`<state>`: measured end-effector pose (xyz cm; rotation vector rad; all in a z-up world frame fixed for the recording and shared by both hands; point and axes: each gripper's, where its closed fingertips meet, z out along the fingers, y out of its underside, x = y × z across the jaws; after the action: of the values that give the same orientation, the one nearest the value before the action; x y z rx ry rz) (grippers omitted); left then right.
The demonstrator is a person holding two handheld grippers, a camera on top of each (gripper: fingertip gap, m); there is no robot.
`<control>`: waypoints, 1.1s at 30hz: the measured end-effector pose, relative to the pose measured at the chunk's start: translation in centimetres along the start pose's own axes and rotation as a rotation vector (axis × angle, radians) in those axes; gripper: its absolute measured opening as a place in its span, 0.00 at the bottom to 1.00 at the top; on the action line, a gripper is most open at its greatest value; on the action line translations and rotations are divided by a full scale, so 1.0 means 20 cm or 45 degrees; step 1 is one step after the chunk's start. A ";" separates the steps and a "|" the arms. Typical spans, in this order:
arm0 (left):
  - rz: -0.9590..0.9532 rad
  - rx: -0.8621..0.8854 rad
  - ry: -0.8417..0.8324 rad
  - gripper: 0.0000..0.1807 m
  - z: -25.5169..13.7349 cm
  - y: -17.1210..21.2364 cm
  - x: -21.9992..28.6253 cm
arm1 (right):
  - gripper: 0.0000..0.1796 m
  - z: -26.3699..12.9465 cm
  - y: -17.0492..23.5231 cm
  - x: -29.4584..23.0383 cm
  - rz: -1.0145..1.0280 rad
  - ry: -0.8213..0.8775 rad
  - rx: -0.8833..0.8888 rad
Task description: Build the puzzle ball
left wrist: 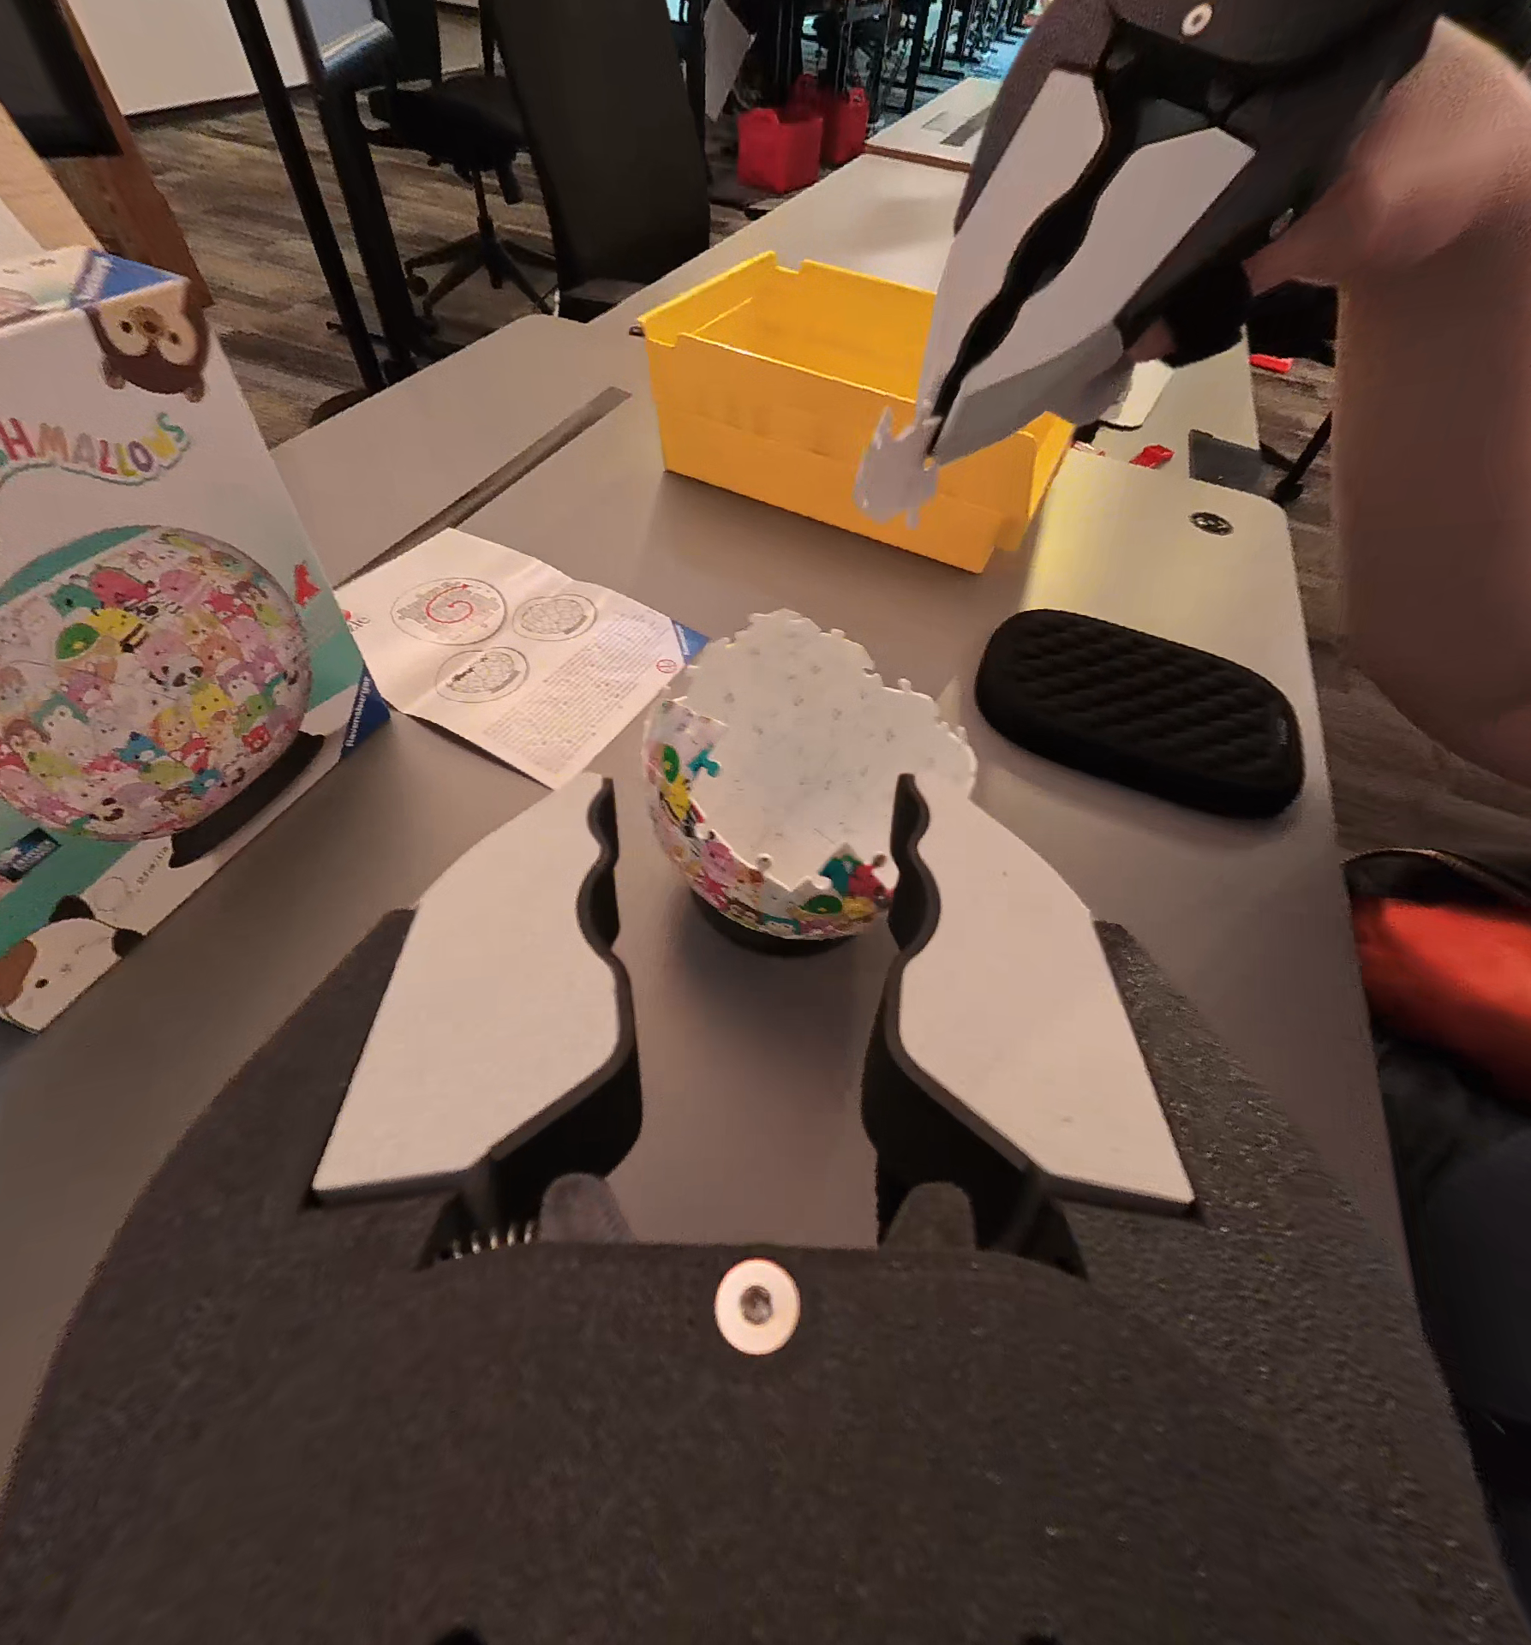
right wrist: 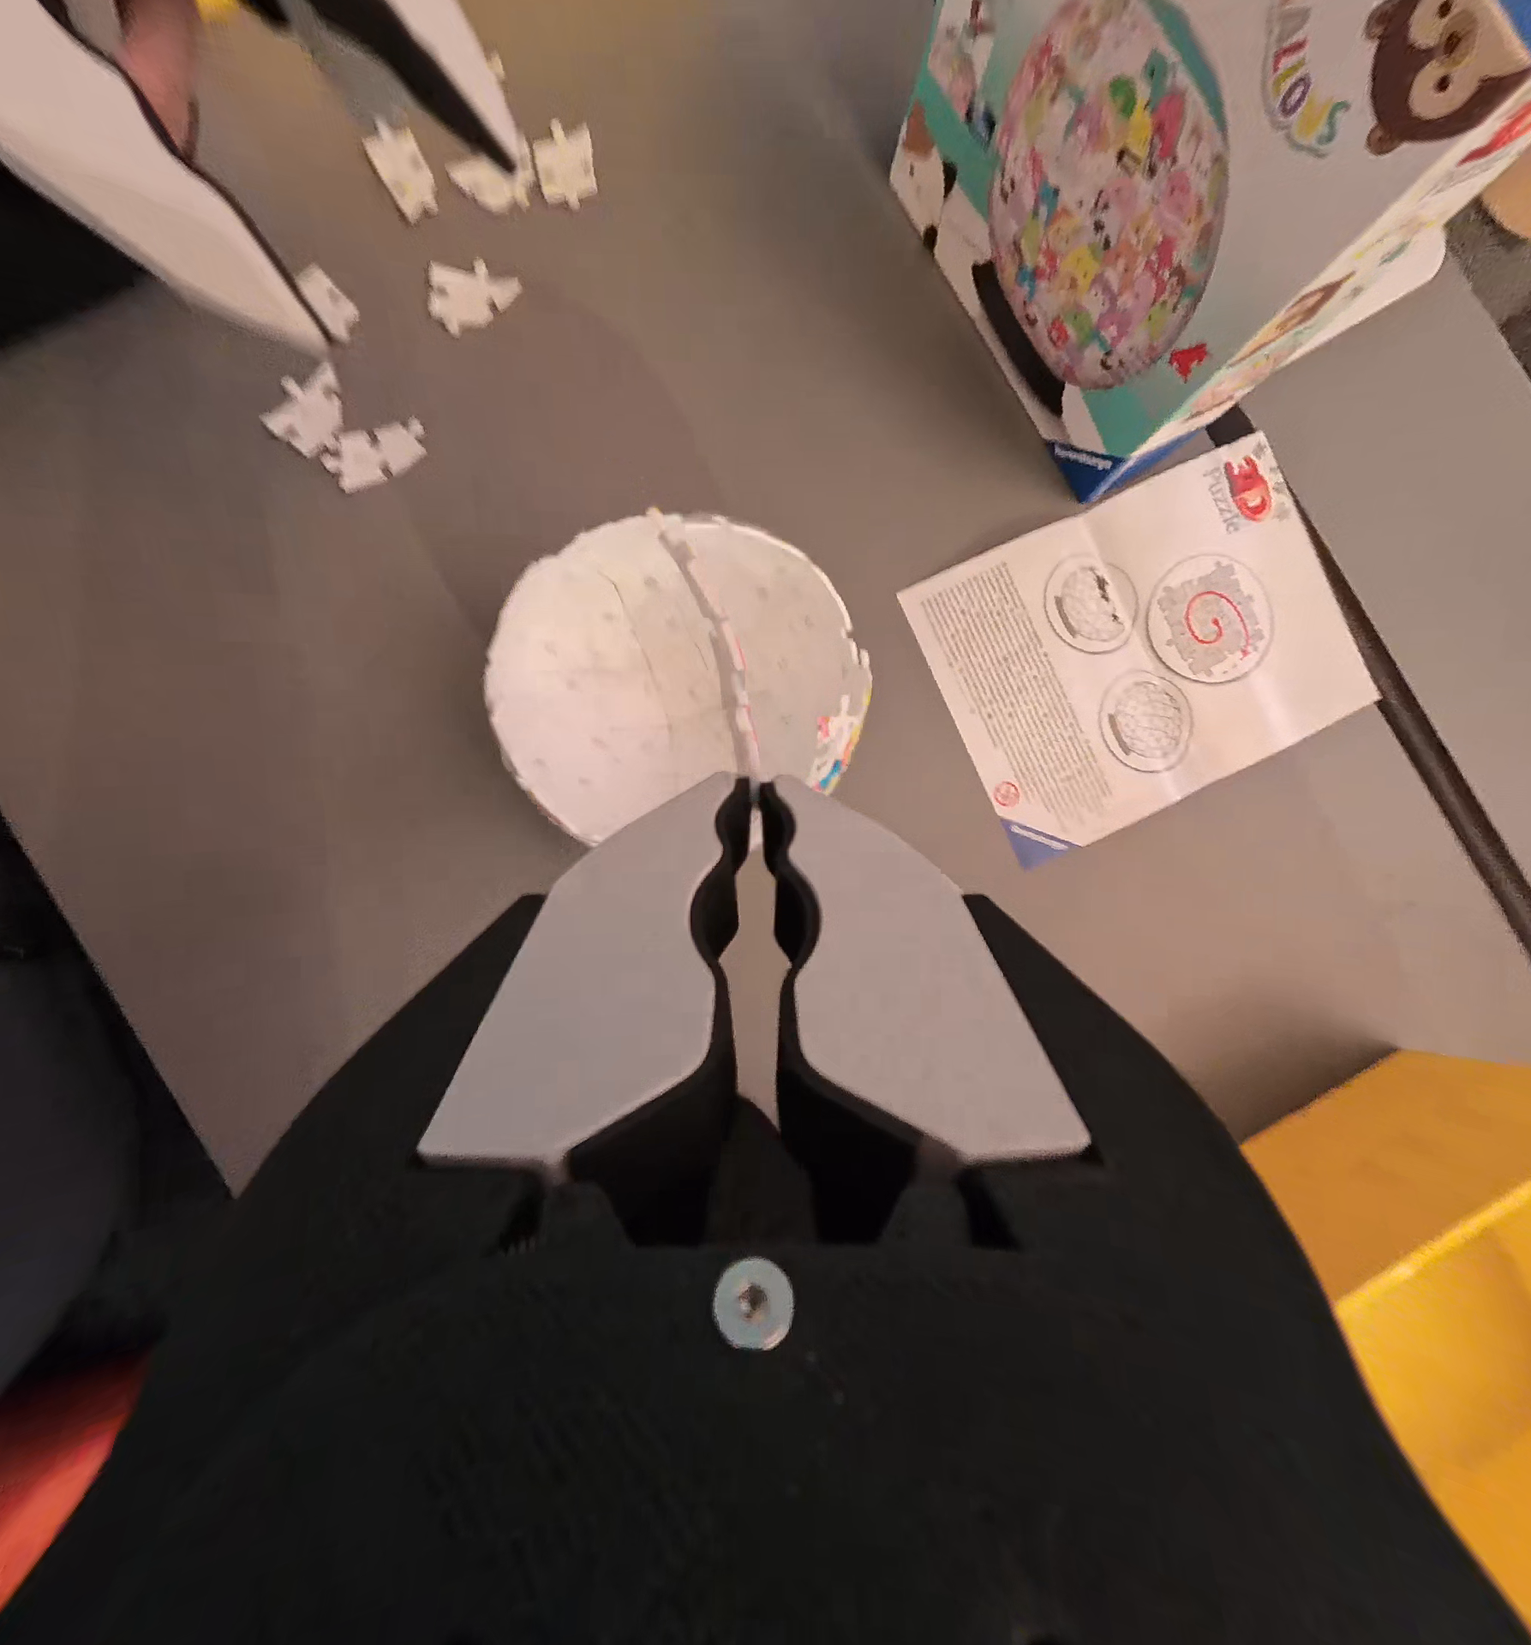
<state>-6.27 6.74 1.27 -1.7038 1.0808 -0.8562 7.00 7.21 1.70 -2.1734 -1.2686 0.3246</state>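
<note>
The half-built puzzle ball (left wrist: 788, 757) stands on a black stand (left wrist: 744, 935) on the grey table, its white inside open upward and its coloured outside showing low down. My left gripper (left wrist: 757, 801) is open, with one finger on each side of the ball. My right gripper (left wrist: 935, 445) is shut on a white puzzle piece (left wrist: 895, 472) and holds it high above the ball, in front of the yellow bin. In the right wrist view, the right gripper (right wrist: 754, 788) holds the piece (right wrist: 717, 641) edge-on over the ball (right wrist: 601, 676). The left gripper (right wrist: 414, 249) shows at top left.
A yellow bin (left wrist: 797, 427) stands behind the ball. The puzzle box (left wrist: 121, 623) stands at the left, with an instruction sheet (left wrist: 521, 650) beside it. A black pad (left wrist: 1140, 708) lies to the right. Several loose white pieces (right wrist: 468, 294) lie on the table near the left gripper. The gap from one gripper's tips to the other's is roughly 15 cm.
</note>
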 end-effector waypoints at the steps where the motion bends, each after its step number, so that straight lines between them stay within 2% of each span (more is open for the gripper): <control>1: -0.002 0.008 -0.009 0.33 0.01 -0.01 -0.03 | 0.02 0.01 0.00 0.02 -0.028 0.009 -0.048; 11: -0.088 0.032 0.040 0.32 0.20 -0.15 -0.21 | 0.02 0.17 0.02 0.15 -0.139 -0.097 -0.282; 17: 0.013 -0.129 0.011 0.32 0.35 -0.14 -0.29 | 0.02 0.18 0.06 0.20 -0.133 -0.142 -0.232; 20: 0.026 -0.130 0.018 0.33 0.40 -0.16 -0.30 | 0.02 0.18 0.04 0.23 -0.093 -0.141 -0.193; 23: 0.023 -0.096 0.010 0.32 0.39 -0.19 -0.29 | 0.02 0.19 0.03 0.23 -0.092 -0.158 -0.171; 30: 0.120 -0.175 -0.037 0.32 0.36 -0.16 -0.25 | 0.02 0.22 0.03 0.22 -0.078 -0.211 -0.141; 33: 0.084 -0.183 -0.010 0.33 0.37 -0.15 -0.23 | 0.02 0.23 0.02 0.22 -0.065 -0.234 -0.118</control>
<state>-0.60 13.94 1.11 -1.7776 1.2114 -0.7445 7.29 12.56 -1.83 -2.2256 -1.4633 0.4619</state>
